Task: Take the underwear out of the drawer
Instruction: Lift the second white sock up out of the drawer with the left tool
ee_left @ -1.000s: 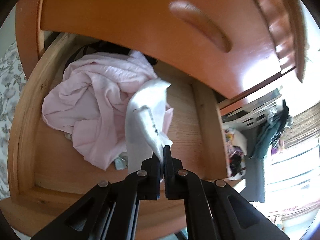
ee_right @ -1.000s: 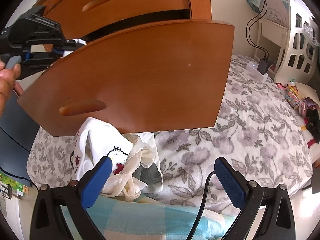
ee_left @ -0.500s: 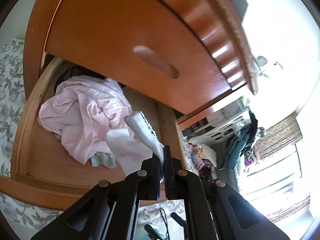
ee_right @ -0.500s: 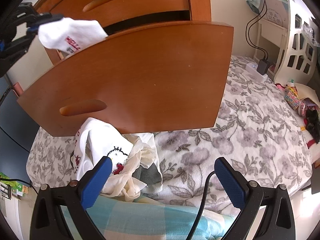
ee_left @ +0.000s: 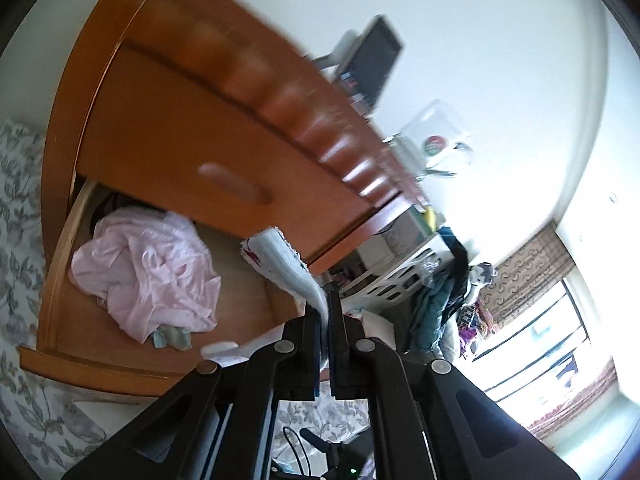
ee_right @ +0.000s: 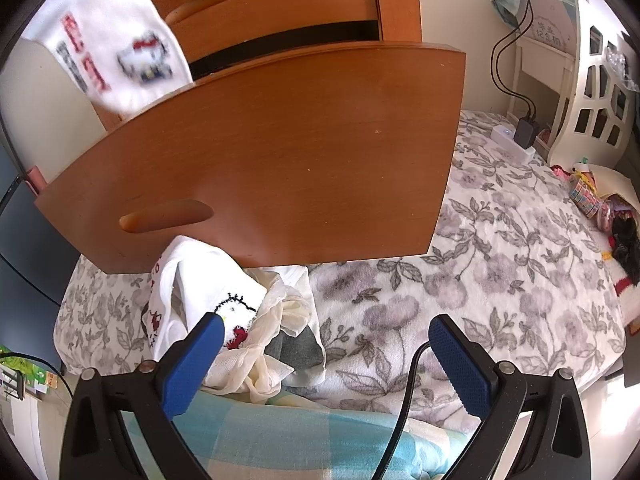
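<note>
My left gripper [ee_left: 326,304] is shut on white printed underwear [ee_left: 286,266], held up in the air above the open wooden drawer [ee_left: 80,360]. In the right wrist view the same white underwear [ee_right: 108,44] hangs at the top left, blurred, in front of the dresser. A crumpled pink garment [ee_left: 148,276] stays in the drawer with a bit of greenish cloth under it. My right gripper [ee_right: 326,340] is open over the flowered bed, empty, just right of a pile of white garments [ee_right: 224,316] lying below the drawer front [ee_right: 280,160].
The dresser's upper drawer [ee_left: 192,136] is closed above the open one. A flowered bedspread [ee_right: 480,280] lies under the open drawer. A white headboard [ee_right: 596,80] and a charger with cables [ee_right: 520,136] are at the right. A black cable [ee_right: 408,404] runs between my right fingers.
My left gripper has risen and tilted upward, lifting the white underwear out of the drawer and clear above it. The right gripper has stayed still.
</note>
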Action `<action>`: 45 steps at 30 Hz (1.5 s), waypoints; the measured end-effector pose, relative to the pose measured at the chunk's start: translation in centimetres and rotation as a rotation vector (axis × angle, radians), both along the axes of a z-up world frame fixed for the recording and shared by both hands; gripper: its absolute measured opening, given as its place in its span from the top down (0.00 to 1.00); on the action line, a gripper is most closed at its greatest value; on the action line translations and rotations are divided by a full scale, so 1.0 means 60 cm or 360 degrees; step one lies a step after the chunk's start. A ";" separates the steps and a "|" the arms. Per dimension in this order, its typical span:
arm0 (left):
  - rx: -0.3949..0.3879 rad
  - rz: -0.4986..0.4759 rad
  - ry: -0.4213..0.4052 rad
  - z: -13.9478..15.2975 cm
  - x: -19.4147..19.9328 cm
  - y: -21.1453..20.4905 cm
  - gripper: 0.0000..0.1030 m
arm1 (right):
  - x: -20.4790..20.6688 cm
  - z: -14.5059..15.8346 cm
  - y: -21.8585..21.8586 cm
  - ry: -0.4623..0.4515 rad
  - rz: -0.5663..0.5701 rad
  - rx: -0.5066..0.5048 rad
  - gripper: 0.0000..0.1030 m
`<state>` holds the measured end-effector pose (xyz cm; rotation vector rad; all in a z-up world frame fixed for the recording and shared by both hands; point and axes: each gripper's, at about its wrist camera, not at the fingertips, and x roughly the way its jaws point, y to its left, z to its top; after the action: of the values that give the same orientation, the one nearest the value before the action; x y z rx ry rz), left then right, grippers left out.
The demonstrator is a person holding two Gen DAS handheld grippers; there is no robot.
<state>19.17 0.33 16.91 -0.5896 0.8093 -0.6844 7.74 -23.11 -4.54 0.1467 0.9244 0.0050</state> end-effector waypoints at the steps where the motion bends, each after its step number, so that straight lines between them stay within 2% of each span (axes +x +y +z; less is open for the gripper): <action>1: -0.0004 -0.0008 -0.0027 0.010 -0.006 0.000 0.98 | -0.001 0.001 0.000 0.0001 0.0000 0.0000 0.00; 12: -0.0021 -0.0110 -0.0274 0.090 -0.073 -0.007 0.98 | -0.002 0.003 0.000 -0.0004 -0.0002 -0.0005 0.00; 19: -0.0012 -0.0195 -0.0342 0.110 -0.107 -0.015 0.98 | -0.002 0.005 0.002 -0.0009 -0.0004 -0.0018 0.00; 29: 0.0046 -0.0282 -0.0286 0.087 -0.135 -0.021 0.98 | -0.002 0.006 0.004 -0.0008 -0.0002 -0.0034 0.00; 45: 0.0277 -0.0321 0.0029 -0.013 -0.122 -0.052 0.98 | -0.002 0.005 0.003 -0.0003 -0.0003 -0.0031 0.00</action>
<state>11.85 -2.82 16.14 -0.3598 0.9432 -0.7837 7.63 -22.92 -4.24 0.1294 0.9223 -0.0055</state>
